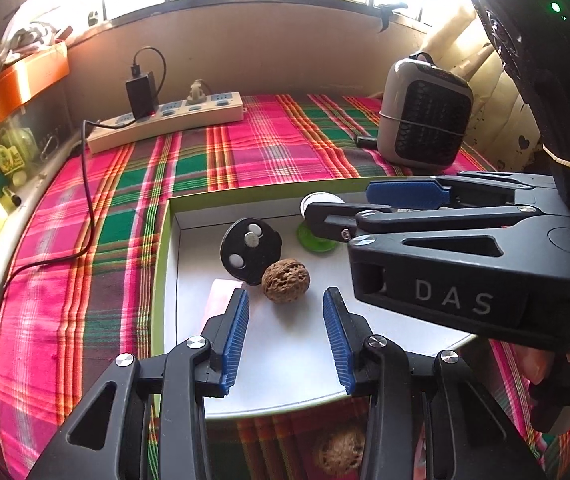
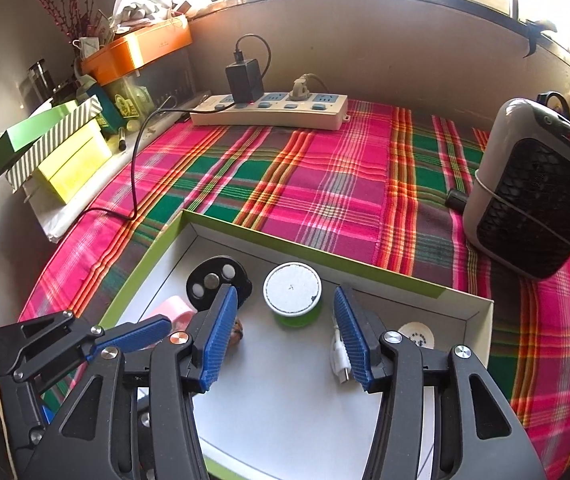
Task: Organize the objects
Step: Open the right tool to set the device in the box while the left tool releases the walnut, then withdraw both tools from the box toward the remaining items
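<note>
A shallow box with a green rim (image 1: 160, 248) (image 2: 325, 261) lies on the plaid cloth. On its white floor lie a walnut (image 1: 285, 286) (image 2: 238, 334), a black disc (image 1: 251, 256) (image 2: 213, 282), a pink roll (image 2: 173, 312), a green jar with a white lid (image 2: 292, 288), a white plug (image 2: 341, 358) and a white round pad (image 2: 417, 336). My left gripper (image 1: 286, 300) is open, its pads either side of the walnut and clear of it. Over the jar my right gripper (image 2: 285, 292) (image 1: 337, 204) stands open, pads apart from it. A second walnut (image 1: 341, 452) lies on the cloth outside the box.
A power strip (image 1: 165, 120) (image 2: 269, 110) with a black charger and its cable lies at the back. A grey fan heater (image 1: 425, 116) (image 2: 537, 188) stands at the right. Stacked boxes (image 2: 65, 160) and an orange case (image 2: 141, 48) crowd the left ledge.
</note>
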`<state>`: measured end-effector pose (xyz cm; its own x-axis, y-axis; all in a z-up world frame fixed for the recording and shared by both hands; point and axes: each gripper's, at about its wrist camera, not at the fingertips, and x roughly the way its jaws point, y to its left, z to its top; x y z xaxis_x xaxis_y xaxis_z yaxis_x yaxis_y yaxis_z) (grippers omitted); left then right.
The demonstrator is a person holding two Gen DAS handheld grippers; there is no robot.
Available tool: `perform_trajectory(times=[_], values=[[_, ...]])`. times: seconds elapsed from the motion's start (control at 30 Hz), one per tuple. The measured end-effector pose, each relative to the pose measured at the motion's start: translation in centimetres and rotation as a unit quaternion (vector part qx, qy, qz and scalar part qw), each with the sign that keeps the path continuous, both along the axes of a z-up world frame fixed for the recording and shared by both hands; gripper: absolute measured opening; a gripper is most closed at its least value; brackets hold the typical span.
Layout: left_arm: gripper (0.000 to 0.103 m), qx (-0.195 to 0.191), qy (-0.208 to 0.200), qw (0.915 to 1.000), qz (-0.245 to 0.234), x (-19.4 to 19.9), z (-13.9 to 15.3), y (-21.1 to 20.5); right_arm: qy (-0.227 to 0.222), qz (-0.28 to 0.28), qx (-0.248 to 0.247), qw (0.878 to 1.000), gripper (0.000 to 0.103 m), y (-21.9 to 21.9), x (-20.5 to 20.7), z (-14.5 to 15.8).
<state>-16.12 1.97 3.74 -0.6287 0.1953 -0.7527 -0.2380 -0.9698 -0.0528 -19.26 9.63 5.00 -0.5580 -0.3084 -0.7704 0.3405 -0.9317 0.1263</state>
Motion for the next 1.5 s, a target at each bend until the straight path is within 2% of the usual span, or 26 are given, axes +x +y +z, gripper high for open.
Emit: perform_trajectory(times=[0.4,0.7,1.17,1.5], values=[[0.037,0.005,0.017,0.9998,0.004,2.8,1.4,-0.5,0.016,-0.015,-0.003,1.0,0.052,0.5,3.1,1.2],[0.037,0.022,0.027,0.9992,0.018,5.2,2.1,-1.7,0.025,-0.024,-0.012,0.999,0.052,1.0,6.0,1.9],[0.038,0.044,0.019,0.9981,0.038,7.6,1.3,-3.6,0.029,-0.063,-0.024,0.997,0.052,3.1,11.2,0.5],[0.041,0.063,0.007,0.9976,0.029,8.5,0.2,-4.1,0.031,-0.074,-0.019,0.997,0.052,3.1,14.5,-0.5]])
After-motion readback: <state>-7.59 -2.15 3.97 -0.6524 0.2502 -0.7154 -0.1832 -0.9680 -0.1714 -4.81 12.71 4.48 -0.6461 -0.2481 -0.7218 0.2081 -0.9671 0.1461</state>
